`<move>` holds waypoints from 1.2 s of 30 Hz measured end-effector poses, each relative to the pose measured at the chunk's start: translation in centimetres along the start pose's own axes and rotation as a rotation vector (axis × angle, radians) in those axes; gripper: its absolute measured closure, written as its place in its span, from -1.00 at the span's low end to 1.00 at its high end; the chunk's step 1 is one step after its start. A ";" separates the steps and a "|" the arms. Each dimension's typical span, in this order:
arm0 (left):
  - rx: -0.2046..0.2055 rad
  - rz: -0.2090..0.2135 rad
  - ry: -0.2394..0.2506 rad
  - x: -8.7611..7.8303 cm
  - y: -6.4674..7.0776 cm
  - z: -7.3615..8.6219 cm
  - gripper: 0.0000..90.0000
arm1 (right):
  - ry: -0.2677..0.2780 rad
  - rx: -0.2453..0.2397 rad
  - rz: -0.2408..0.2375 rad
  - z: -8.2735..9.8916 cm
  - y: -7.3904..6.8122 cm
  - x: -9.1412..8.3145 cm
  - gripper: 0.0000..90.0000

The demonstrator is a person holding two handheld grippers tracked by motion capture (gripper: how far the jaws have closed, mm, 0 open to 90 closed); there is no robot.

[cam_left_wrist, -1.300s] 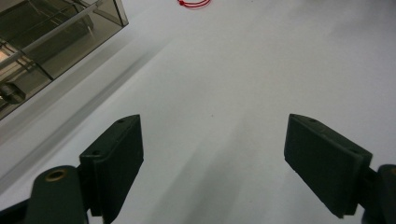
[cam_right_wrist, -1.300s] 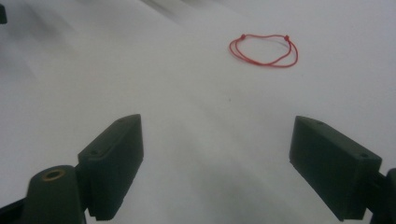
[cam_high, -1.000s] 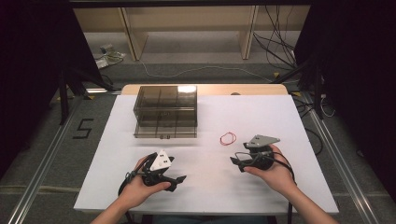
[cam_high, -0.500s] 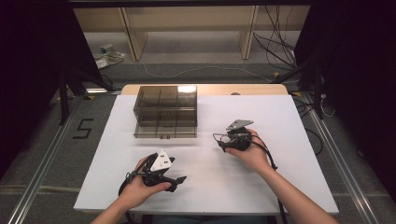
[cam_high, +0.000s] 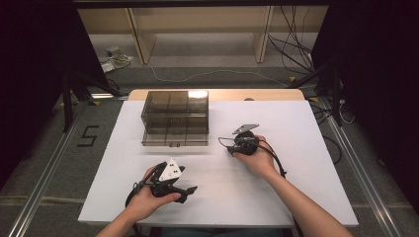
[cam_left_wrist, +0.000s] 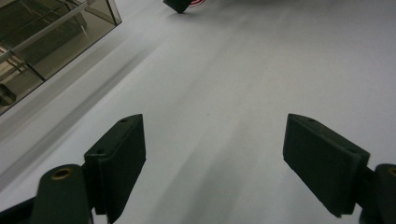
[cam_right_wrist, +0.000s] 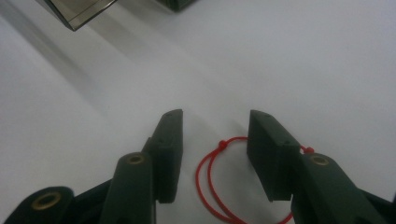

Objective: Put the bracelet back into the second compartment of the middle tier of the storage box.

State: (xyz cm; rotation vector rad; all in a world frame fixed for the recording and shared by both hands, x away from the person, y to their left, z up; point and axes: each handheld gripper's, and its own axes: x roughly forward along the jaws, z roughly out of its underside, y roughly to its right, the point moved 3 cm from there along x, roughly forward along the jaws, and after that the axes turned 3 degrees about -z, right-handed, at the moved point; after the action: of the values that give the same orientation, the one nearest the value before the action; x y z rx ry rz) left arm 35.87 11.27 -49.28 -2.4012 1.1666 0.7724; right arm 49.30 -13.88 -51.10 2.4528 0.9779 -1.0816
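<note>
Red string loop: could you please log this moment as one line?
right claw: closing over red string loop, not gripped | left claw: open, idle | box: untouched

A box (cam_high: 175, 117) with compartments is set toward the far left of the table (cam_high: 296, 187). The right gripper (cam_high: 232, 146) is placed just right of its near corner, over a cord loop (cam_right_wrist: 219, 186) (partly between the jaws, partly under one). The left gripper (cam_high: 173, 190) is found nearer the front edge, well apart.

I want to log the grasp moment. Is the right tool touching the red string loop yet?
Cannot tell. In the right gripper view the right tool straddles the red string loop, with one pad overlapping it, but contact isn't plain.
</note>
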 end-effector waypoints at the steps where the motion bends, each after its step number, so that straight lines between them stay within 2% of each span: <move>1: 0.000 0.000 0.001 0.0 0.0 0.0 -0.53 | -0.001 0.005 0.000 0.0 0.0 0.0 0.28; 15: 0.002 0.001 0.003 0.0 0.1 -0.1 -0.53 | 0.025 0.094 0.008 0.1 0.9 0.0 0.77; 21: 0.006 0.000 0.003 0.0 0.1 -0.1 -0.53 | 0.028 0.109 0.017 0.3 0.9 -0.1 0.93; 36: 0.013 0.001 -0.001 0.0 0.2 -0.1 -0.53 | 0.049 0.119 -0.020 0.4 1.3 -0.2 0.97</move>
State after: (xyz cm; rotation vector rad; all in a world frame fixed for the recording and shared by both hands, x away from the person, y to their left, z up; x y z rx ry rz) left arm 35.72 11.05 -49.21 -2.3891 1.1697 0.7636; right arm 49.84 -15.12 -51.27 2.5809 0.9810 -1.1211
